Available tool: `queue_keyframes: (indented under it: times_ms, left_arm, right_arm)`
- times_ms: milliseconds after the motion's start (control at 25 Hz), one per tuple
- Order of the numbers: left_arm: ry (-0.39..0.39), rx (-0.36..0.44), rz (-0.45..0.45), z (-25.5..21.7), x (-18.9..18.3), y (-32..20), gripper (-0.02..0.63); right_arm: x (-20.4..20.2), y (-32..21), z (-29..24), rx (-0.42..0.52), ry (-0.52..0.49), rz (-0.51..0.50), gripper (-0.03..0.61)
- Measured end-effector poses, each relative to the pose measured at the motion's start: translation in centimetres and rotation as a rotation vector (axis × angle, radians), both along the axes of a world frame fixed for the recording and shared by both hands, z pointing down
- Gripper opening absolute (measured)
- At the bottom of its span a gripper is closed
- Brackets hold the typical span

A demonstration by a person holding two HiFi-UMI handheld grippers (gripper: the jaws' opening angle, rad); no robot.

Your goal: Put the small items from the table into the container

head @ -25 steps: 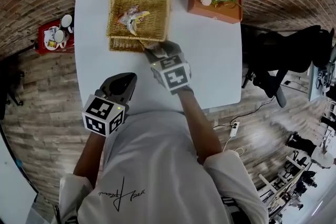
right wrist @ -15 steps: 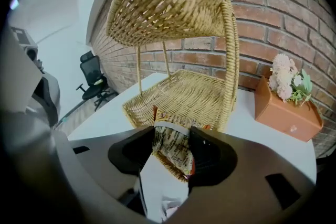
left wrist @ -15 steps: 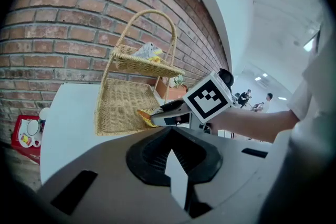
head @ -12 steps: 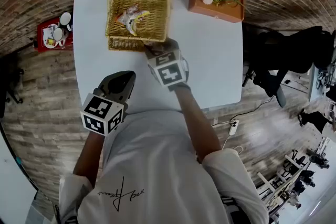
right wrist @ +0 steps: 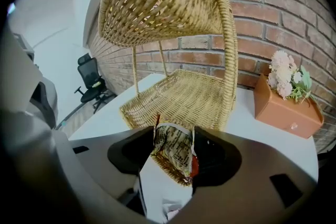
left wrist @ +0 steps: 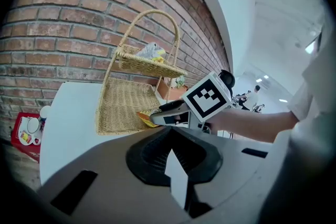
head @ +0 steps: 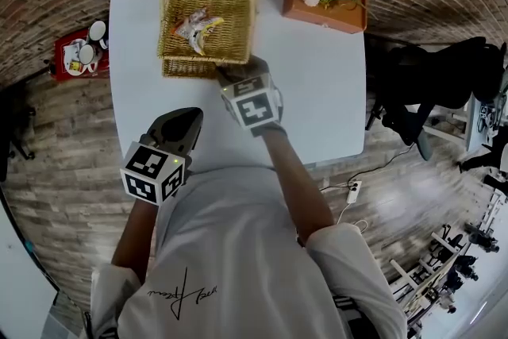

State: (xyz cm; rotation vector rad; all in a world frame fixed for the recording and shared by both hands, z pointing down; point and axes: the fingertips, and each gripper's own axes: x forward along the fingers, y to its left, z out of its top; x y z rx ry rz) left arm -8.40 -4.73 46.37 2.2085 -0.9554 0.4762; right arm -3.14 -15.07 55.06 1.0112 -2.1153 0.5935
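Right gripper (head: pixel 228 75) clamped on a snack packet (right wrist: pixel 173 150) at the wicker basket (head: pixel 249 12)
Its jaws stand wide around the printed packet, pads pressing both sides, at the front edge of the basket's lower tray, just above the white table (head: pixel 325 99). The left gripper (head: pixel 185 120) is closed on nothing, hanging over the table's near edge. More packets (head: pixel 198 26) lie in the basket's top tier

My grey left claw (head: pixel 189 117) hangs low, pinched closed and empty; my right claw (head: pixel 232 75), arm outstretched, clamps a crinkled printed snack packet (right wrist: pixel 176 150).
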Motion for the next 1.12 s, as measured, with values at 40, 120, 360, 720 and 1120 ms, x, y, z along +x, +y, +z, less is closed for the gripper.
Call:
queue_keyframes:
  times_ms: [40, 120, 360, 720, 1120]
  left_arm:
    - [0.001, 0.001, 0.000, -0.1, 0.1, 0.0, 0.009]
    - [0.003, 0.005, -0.002, -0.2, 0.1, 0.0, 0.009]
    - [0.004, 0.014, -0.001, -0.3, 0.1, 0.1, 0.009]
    - [0.020, 0.034, 0.010, -0.8, 0.6, 0.4, 0.009]
    - [0.029, 0.065, 0.020, -1.5, 1.0, 1.0, 0.009]
  right_arm:
    - [0.0, -0.1, -0.1, 0.003, -0.003, 0.000, 0.222]
    - [0.1, -0.1, -0.4, 0.003, -0.006, 0.002, 0.222]
    - [0.2, 0.2, -1.1, 0.021, -0.019, 0.014, 0.222]
    - [1.1, 1.4, -1.8, 0.035, -0.021, 0.023, 0.222]
    - [1.7, 3.2, -3.7, 0.047, -0.064, 0.034, 0.221]
